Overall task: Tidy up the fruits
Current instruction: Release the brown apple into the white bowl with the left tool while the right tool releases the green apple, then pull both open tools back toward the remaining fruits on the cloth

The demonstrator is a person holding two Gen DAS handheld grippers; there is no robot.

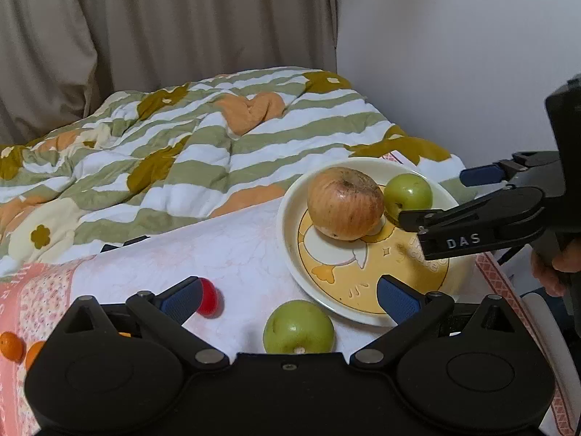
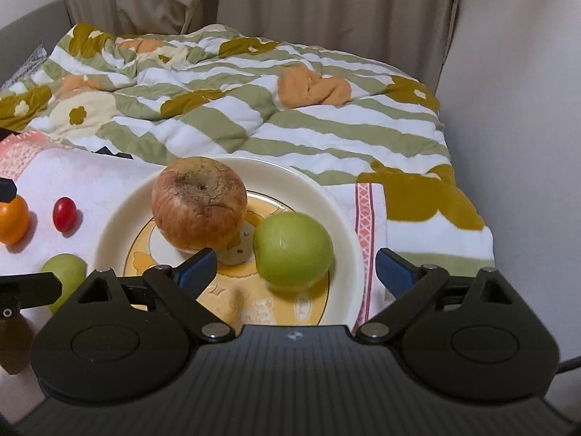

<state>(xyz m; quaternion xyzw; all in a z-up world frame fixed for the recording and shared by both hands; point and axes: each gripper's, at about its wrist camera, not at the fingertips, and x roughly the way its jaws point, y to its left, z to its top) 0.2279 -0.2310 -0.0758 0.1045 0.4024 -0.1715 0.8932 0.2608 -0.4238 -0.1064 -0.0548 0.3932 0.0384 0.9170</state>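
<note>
A cream plate [image 1: 290, 254] [image 2: 120, 218] with a yellow duck picture holds a large reddish apple [image 1: 345, 203] [image 2: 199, 203] and a small green fruit [image 1: 407, 192] [image 2: 292, 250]. Another green fruit [image 1: 298, 327] [image 2: 64, 272] lies on the cloth just in front of the plate. My left gripper [image 1: 288, 298] is open, with this green fruit between its fingers, not touching. My right gripper [image 2: 296, 267] [image 1: 435, 196] is open over the plate, its fingers on either side of the green fruit there. A red cherry tomato [image 1: 210, 297] [image 2: 64, 214] and small oranges [image 1: 11, 346] [image 2: 12, 219] lie to the left.
The fruit lies on a white and pink floral cloth [image 1: 225, 247] [image 2: 72, 178]. A rumpled green-striped quilt [image 1: 181, 152] [image 2: 290, 116] lies behind it. A beige curtain [image 1: 163, 29] and a white wall [image 1: 454, 54] stand at the back. The cloth's pink border [image 2: 363, 218] runs right of the plate.
</note>
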